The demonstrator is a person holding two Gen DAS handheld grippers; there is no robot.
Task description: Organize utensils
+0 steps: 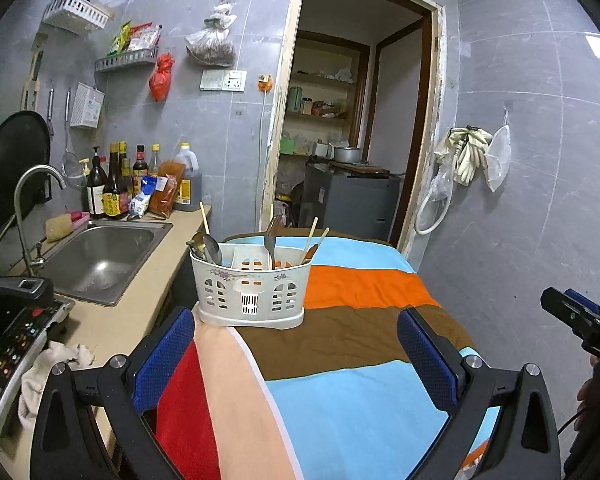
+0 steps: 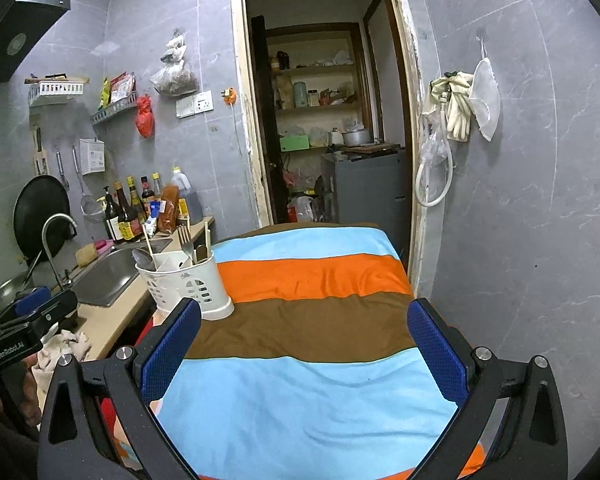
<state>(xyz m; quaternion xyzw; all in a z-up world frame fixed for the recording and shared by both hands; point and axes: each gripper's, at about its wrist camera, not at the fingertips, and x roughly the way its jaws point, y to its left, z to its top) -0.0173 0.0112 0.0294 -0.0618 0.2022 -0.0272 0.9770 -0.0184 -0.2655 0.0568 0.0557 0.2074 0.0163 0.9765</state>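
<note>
A white plastic utensil caddy (image 1: 252,292) stands on the striped cloth (image 1: 360,344) at the table's left edge. It holds spoons (image 1: 208,246) in its left part, a fork (image 1: 272,240) in the middle and chopsticks (image 1: 314,236) at the right. It also shows in the right wrist view (image 2: 188,284), with a fork (image 2: 185,240) and chopsticks (image 2: 149,244). My left gripper (image 1: 296,344) is open and empty, just short of the caddy. My right gripper (image 2: 304,340) is open and empty over the cloth, to the right of the caddy.
A steel sink (image 1: 100,256) with a tap (image 1: 32,188) lies left of the table. Sauce bottles (image 1: 116,188) stand behind it. A rag (image 1: 56,368) and a black appliance (image 1: 8,344) sit on the counter. A doorway (image 1: 352,120) opens behind the table.
</note>
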